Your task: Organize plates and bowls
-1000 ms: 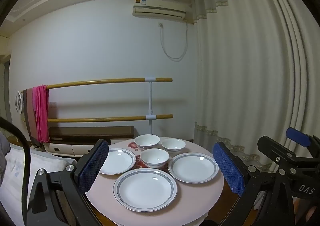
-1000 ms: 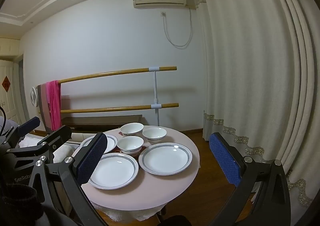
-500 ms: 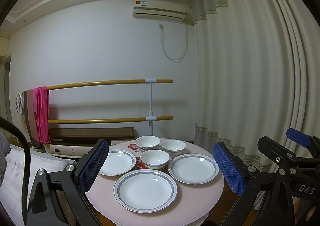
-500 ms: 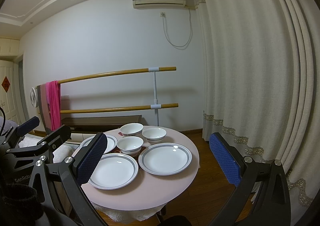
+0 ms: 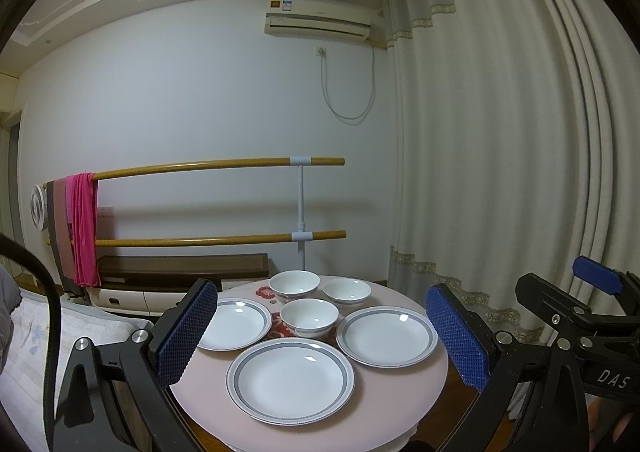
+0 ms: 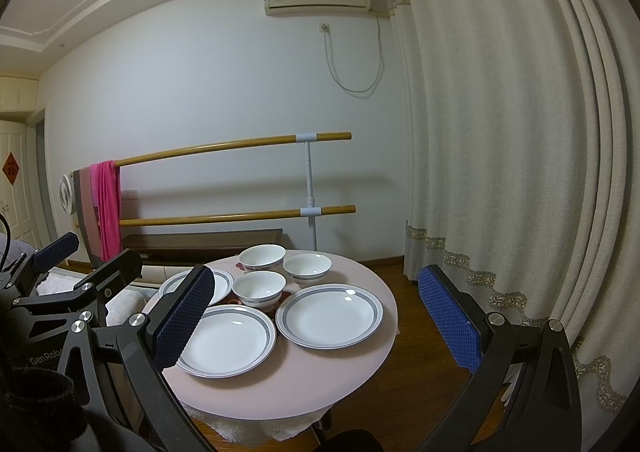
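Left wrist view: left hand-held gripper (image 5: 320,336) jaws wide apart, empty; right hand-held gripper (image 6: 316,316) likewise; three plates (image 5: 290,380) and three bowls (image 5: 309,317) sit unstacked on round tabletop (image 5: 400,392); framing barely shifted since a second ago; sorting not started.

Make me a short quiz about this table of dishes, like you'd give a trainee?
1. True or false: the left tool holds a plate.
2. How many bowls sit on the round table? A) two B) three C) four
3. Fill in: the three bowls are grouped on the ____ side of the table, beyond the plates.

Key: 1 false, both the left tool and the right tool are open and empty. 2 B; the nearest bowl sits just beyond the front plate. 3 far.
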`<state>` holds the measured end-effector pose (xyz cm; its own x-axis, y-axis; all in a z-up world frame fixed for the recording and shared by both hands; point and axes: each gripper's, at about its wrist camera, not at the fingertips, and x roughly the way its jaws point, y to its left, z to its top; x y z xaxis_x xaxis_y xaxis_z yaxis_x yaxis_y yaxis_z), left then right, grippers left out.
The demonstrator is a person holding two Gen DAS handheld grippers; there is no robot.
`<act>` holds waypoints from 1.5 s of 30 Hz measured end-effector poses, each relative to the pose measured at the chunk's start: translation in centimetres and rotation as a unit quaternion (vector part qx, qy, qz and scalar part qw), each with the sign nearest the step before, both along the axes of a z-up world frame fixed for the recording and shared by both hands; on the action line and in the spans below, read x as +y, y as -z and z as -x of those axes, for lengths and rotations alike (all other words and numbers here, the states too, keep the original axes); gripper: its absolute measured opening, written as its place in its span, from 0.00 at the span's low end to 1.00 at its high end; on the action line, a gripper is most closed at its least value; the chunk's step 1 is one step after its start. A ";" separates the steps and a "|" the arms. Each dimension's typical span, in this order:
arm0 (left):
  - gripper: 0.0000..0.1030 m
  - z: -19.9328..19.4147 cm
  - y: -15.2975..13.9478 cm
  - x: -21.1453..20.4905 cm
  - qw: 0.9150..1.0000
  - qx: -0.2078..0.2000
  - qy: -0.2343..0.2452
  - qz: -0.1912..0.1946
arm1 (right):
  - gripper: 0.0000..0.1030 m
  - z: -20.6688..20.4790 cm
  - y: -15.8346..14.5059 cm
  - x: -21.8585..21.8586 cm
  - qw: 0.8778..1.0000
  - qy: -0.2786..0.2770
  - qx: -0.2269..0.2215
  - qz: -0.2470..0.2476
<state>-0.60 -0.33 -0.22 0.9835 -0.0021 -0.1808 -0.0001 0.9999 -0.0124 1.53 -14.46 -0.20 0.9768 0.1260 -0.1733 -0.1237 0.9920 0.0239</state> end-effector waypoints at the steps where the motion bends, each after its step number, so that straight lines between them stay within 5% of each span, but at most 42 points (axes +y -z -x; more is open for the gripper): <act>1: 0.99 0.0 0.0 0.0 1.000 0.000 0.000 0.000 | 1.00 0.0 0.0 0.0 1.000 0.000 0.000 0.000; 45: 0.99 0.0 0.2 0.0 1.000 -0.002 0.001 -0.002 | 1.00 -0.2 0.4 -0.3 1.000 0.001 0.004 -0.002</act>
<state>-0.58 -0.29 -0.43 0.9844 -0.0028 -0.1761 0.0014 1.0000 -0.0082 1.73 -14.76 -0.55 0.9754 0.1258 -0.1809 -0.1225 0.9920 0.0297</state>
